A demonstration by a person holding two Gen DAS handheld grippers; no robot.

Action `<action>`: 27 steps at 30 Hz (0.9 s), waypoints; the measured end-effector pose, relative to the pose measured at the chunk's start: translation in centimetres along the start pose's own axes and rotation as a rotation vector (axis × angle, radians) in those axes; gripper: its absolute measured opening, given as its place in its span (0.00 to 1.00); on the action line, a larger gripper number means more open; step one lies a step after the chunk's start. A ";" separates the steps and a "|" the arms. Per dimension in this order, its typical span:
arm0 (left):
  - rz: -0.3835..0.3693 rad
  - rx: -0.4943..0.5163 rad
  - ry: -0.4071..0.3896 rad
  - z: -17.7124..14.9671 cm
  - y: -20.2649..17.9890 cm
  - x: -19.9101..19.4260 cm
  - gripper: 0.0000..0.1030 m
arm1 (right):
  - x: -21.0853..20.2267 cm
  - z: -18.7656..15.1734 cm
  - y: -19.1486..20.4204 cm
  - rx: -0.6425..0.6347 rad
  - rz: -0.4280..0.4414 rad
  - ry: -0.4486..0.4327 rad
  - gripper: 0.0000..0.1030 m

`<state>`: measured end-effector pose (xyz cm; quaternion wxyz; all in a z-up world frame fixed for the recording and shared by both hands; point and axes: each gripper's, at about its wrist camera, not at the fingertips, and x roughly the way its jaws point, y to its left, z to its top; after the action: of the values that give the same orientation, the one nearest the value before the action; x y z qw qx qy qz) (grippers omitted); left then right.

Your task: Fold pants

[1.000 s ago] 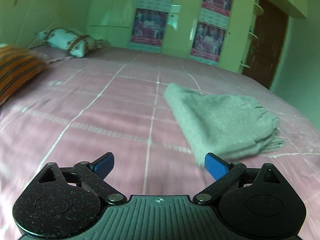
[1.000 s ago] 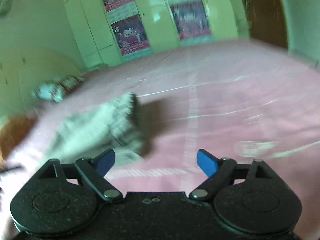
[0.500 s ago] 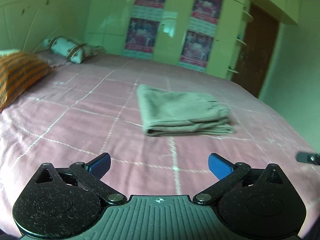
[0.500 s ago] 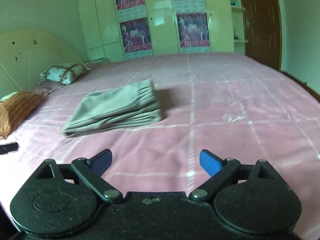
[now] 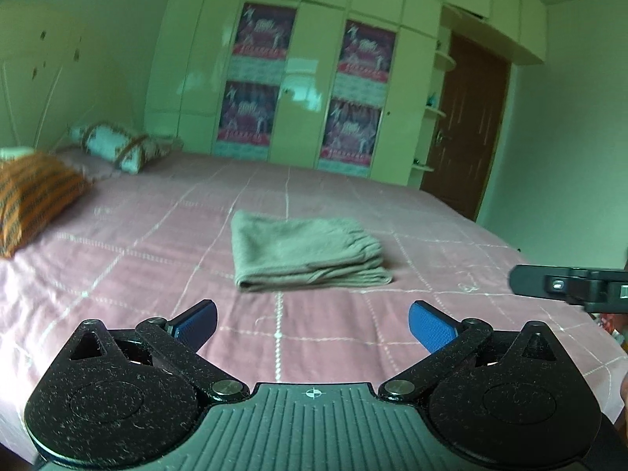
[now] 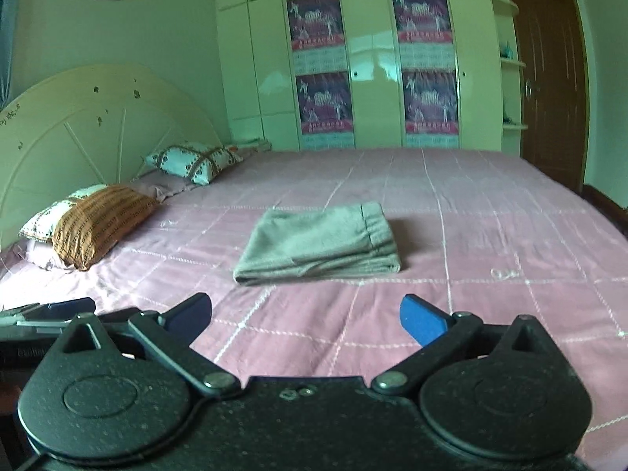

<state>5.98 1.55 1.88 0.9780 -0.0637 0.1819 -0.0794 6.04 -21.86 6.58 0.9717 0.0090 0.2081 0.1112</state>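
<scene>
Now the grey pants (image 5: 306, 253) lie folded into a flat, layered rectangle near the middle of the pink bedspread (image 5: 157, 243), square to its white stitched grid lines. In the right wrist view the same pants (image 6: 320, 245) show their gathered waistband at the right end, with the folded edges stacked along the near side.

Both grippers sit back from the bundle, over the near part of the bed, and neither touches the cloth. The left gripper (image 5: 312, 324) has its blue-padded fingers (image 5: 429, 325) spread wide apart with nothing between them. The right gripper (image 6: 306, 316) is likewise spread wide and holds nothing. At the right edge of the left wrist view a black part of the right gripper (image 5: 569, 286) pokes into sight, and at the left edge of the right wrist view a blue-tipped finger of the left gripper (image 6: 59, 310) shows beside it, so the two tools are side by side.

At the head of the bed an orange patterned pillow (image 6: 102, 227) leans on a pale floral one, and a bolster-like cushion (image 6: 194, 163) with brown bands lies farther back, all well apart from the pants. A cream headboard (image 6: 78, 129) stands behind them. Across the room a glossy cream wardrobe (image 6: 365, 62) carries four purple posters, and a dark brown door (image 5: 465, 125) stands to its right.
</scene>
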 end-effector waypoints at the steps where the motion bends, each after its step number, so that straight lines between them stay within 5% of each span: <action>1: -0.003 0.009 -0.007 0.3 -0.4 -0.5 1.00 | -0.4 0.0 0.3 -0.014 -0.013 -0.009 0.94; 12: -0.010 0.082 -0.076 2.4 -4.5 -5.9 1.00 | -5.5 0.4 0.0 -0.059 -0.073 -0.087 0.94; 27: 0.040 0.037 -0.116 4.6 -1.3 -8.3 1.00 | -6.0 1.6 4.5 -0.170 -0.062 -0.151 0.94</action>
<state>-0.12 2.17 9.18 0.9893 -0.0467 0.1245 -0.0594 0.46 -18.76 10.75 0.9849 -0.0717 0.1242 0.0973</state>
